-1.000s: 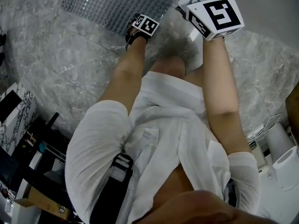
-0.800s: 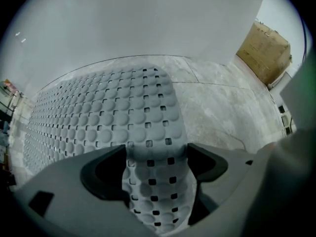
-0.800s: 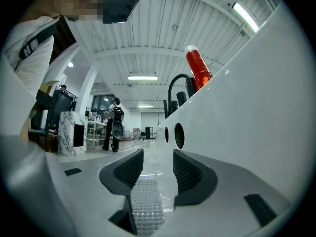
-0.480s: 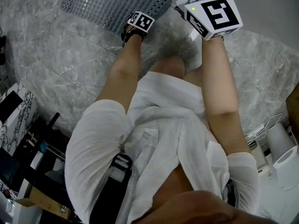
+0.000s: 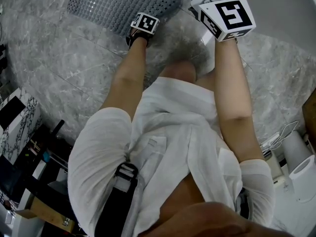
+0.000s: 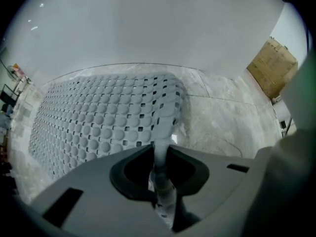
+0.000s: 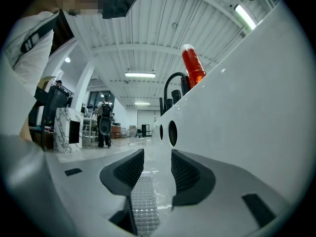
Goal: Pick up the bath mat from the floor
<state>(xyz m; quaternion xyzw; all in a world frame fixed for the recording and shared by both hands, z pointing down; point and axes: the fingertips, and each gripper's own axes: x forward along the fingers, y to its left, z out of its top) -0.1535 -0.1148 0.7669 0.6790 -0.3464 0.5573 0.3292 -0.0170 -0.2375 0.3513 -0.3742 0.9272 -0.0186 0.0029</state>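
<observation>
Left gripper has shifted up-left in head view; its fingers have just closed and now pinch a corner of the bath mat, the rest flat on the floor. I judge it light, floppy rubber that will drape; this edge grip suits. Right gripper fingers apart, empty.

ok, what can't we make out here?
- Left gripper, jaws just closing on the bath mat corner: in the head view its marker cube hides the jaws, and the top edge crops the mat.
- Right gripper, open: head view's top edge crops its jaws.
- Red bottle: any label too small, right gripper view.
</observation>
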